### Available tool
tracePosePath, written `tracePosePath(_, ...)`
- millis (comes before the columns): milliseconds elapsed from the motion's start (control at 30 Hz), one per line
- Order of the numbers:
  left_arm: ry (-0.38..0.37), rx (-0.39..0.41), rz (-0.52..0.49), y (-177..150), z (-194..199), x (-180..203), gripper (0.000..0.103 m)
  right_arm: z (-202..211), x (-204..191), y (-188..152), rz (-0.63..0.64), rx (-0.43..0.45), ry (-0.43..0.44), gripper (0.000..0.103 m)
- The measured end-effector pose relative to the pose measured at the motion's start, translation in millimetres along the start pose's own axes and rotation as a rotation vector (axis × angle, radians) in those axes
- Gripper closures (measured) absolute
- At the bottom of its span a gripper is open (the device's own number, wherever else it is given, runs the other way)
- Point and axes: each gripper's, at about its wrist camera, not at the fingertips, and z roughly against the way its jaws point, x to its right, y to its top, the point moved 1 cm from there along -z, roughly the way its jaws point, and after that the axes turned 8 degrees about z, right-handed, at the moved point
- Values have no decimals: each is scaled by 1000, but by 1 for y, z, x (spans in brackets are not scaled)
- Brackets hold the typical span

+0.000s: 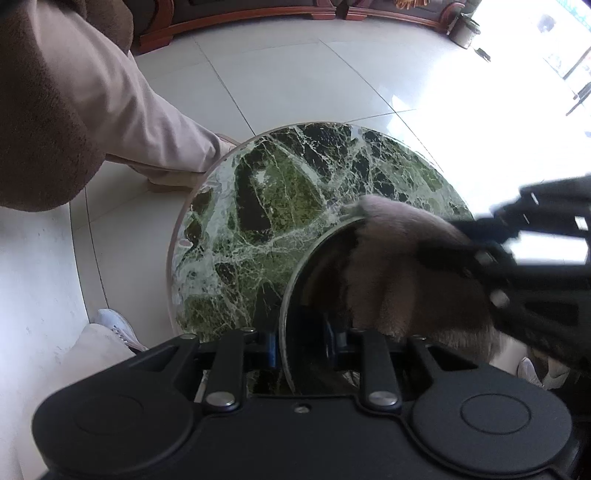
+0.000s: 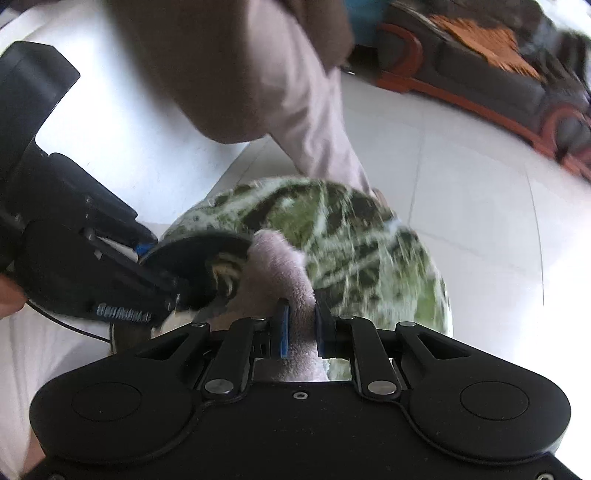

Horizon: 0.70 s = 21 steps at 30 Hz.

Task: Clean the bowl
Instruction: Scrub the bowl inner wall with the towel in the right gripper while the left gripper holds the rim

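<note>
A dark, see-through bowl (image 1: 317,266) is held tilted over the round green marble table (image 1: 277,184). My left gripper (image 1: 300,343) is shut on its near rim, one blue pad on each side of the wall. A pinkish-grey cloth (image 1: 388,258) lies inside the bowl, and my right gripper (image 1: 454,254) reaches in from the right with it. In the right wrist view my right gripper (image 2: 301,321) is shut on the cloth (image 2: 273,266), which pokes up against the bowl (image 2: 192,254). My left gripper (image 2: 147,254) grips the bowl from the left above the table (image 2: 351,236).
A person's light trouser leg (image 1: 147,122) and a white shoe (image 1: 114,325) stand close to the table's left side. Pale floor tiles (image 1: 295,74) surround the table. Dark wooden furniture (image 2: 480,74) lines the far side, with a small pot (image 1: 465,29) beside it.
</note>
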Motion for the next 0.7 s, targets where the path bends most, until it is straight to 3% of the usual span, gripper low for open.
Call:
tracePosePath(100,0,-4,-29,1,0,2,80,2,-7,-1,40,-16,-21,89)
tracePosePath(333,5,-12,-42,1,-1,3,80,-17,-11,35,205,-2,-22,89)
tracePosePath(533,-4,-5,-34,0,-2,2,80,-10,-7,11,141,-29,-19,88)
tracePosePath(700,-11,-18,-67,2,-2,2,80,-6,-17,18,227,-30,-39,88)
